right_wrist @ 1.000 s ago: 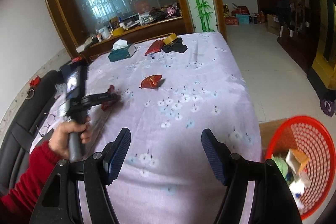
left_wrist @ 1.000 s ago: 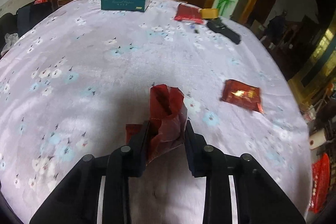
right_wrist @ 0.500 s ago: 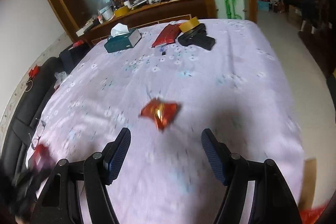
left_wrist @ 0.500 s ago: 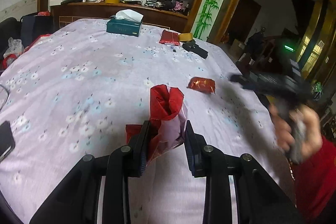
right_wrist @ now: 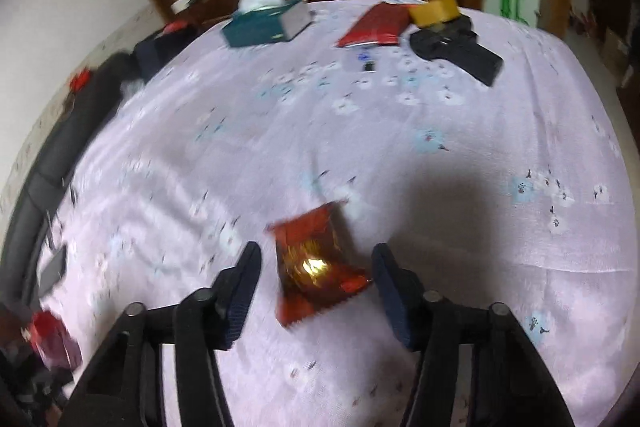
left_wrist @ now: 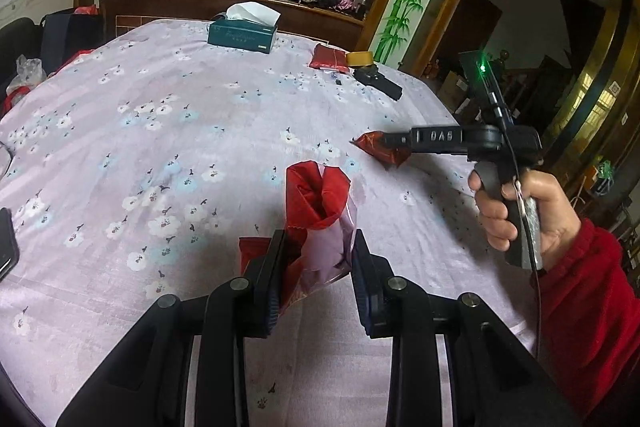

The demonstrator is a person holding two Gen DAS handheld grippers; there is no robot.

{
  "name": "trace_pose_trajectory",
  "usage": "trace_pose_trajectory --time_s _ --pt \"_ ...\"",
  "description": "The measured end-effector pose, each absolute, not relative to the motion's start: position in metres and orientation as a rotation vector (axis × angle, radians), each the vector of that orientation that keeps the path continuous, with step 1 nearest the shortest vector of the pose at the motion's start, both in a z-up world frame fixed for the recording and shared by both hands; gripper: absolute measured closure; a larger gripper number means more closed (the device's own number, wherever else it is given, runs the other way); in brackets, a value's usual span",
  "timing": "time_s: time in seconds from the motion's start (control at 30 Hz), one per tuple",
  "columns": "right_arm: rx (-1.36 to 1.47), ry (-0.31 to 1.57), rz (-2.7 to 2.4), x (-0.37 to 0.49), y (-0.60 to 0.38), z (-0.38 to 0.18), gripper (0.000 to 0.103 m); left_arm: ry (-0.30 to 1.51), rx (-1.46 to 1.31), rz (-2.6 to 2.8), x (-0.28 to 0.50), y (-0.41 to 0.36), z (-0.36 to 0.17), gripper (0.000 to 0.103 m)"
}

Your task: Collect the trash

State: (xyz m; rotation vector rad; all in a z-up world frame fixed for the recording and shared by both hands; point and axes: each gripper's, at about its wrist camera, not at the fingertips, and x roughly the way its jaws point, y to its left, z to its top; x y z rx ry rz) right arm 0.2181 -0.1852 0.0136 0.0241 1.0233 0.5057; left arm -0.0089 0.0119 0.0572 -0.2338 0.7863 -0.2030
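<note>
Wrappers (left_wrist: 316, 219): two red (one held (right_wrist: 316, 263)), two tools

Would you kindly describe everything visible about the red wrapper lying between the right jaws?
The red wrapper is a crinkled, glossy foil packet with gold print and serrated ends. It lies flat, slightly askew, on the floral tablecloth. The right gripper straddles it; the jaws have just been closing but show gaps on both sides, so it isn't pinched yet. From the left wrist view, it looks dark red, with the jaws over it.
</note>
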Motion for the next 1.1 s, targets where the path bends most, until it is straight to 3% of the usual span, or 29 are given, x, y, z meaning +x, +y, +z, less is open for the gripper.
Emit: trace_pose_trajectory --time_s 0.33,0.53,1.1 --pt "-0.125 1.007 0.398 0.209 -0.163 0.003 0.054 0.785 -0.213 -0.187 -0.01 0.007 0.056 0.074" --pt "-0.086 0.973 0.348 0.188 -0.167 0.011 0.064 0.762 -0.199 -0.171 -0.018 0.006 0.06 0.074" --pt "0.035 0.797 0.283 -0.033 -0.216 0.065 0.063 0.703 -0.097 -0.191 -0.072 -0.033 0.061 0.074"
